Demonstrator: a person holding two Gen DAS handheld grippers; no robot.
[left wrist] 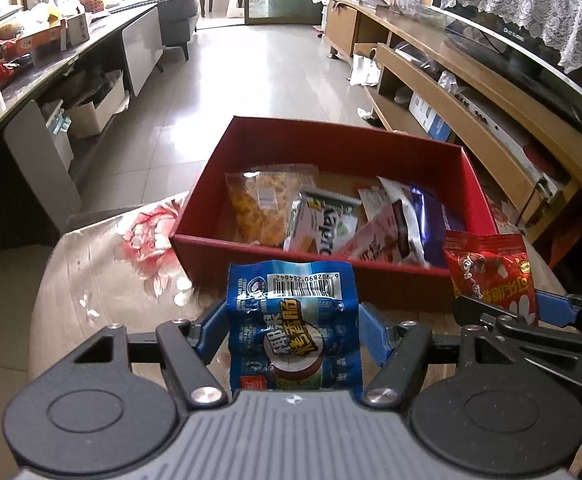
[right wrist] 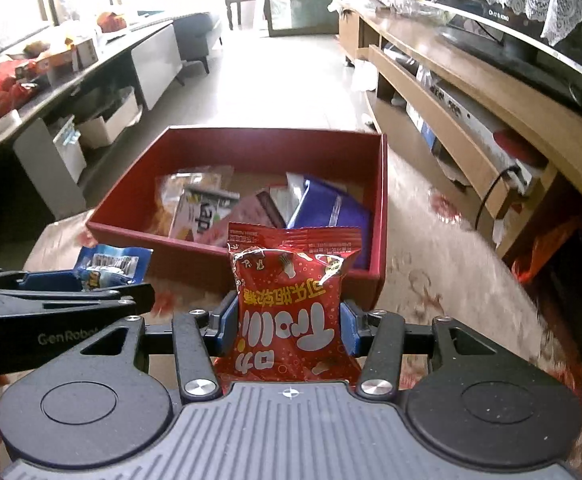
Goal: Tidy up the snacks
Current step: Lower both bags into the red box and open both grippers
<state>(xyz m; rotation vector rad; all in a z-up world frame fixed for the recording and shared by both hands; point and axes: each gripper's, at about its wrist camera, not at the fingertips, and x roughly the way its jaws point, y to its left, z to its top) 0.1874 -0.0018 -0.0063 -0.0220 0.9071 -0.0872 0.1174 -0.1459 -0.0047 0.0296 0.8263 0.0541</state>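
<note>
Each camera sits on its own gripper and looks forward and downward along the fingers. The left wrist view faces the red box from close range, with the box slightly right of centre. The right wrist view faces the same red box, slightly left of centre. Both views share the box, the surface beneath it, and the floor beyond the box.
</note>
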